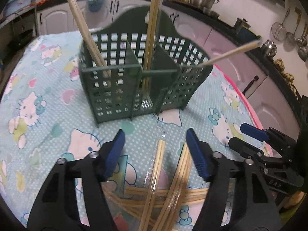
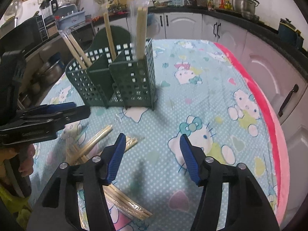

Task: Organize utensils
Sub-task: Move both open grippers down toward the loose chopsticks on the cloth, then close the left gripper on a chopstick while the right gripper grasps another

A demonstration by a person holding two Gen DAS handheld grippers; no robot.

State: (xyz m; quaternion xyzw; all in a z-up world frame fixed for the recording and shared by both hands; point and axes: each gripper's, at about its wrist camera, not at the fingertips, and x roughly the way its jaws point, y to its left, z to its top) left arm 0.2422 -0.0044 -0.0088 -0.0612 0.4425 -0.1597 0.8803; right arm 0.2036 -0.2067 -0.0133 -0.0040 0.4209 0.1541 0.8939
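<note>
Left wrist: left gripper (image 1: 156, 140) jaws apart, empty, over the loose wrapped chopsticks (image 1: 154, 190) on the cloth; three pairs already stand in the green caddy (image 1: 119, 88). Right wrist: right gripper (image 2: 153, 146) apart, empty, pile beside it; several pairs left.

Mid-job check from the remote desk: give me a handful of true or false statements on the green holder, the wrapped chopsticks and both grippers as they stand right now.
1. The green perforated plastic utensil holder stands upright on the cartoon-cat tablecloth. True.
2. All of its compartments are empty. False: wrapped wooden chopstick pairs stand in it.
3. More cellophane-wrapped chopsticks lie loose on the cloth near the grippers. True.
4. The left gripper is clamped on a chopstick pair. False: its jaws are apart, with loose chopsticks lying between them.
5. The right gripper carries a spoon. False: nothing is between its open jaws.
</note>
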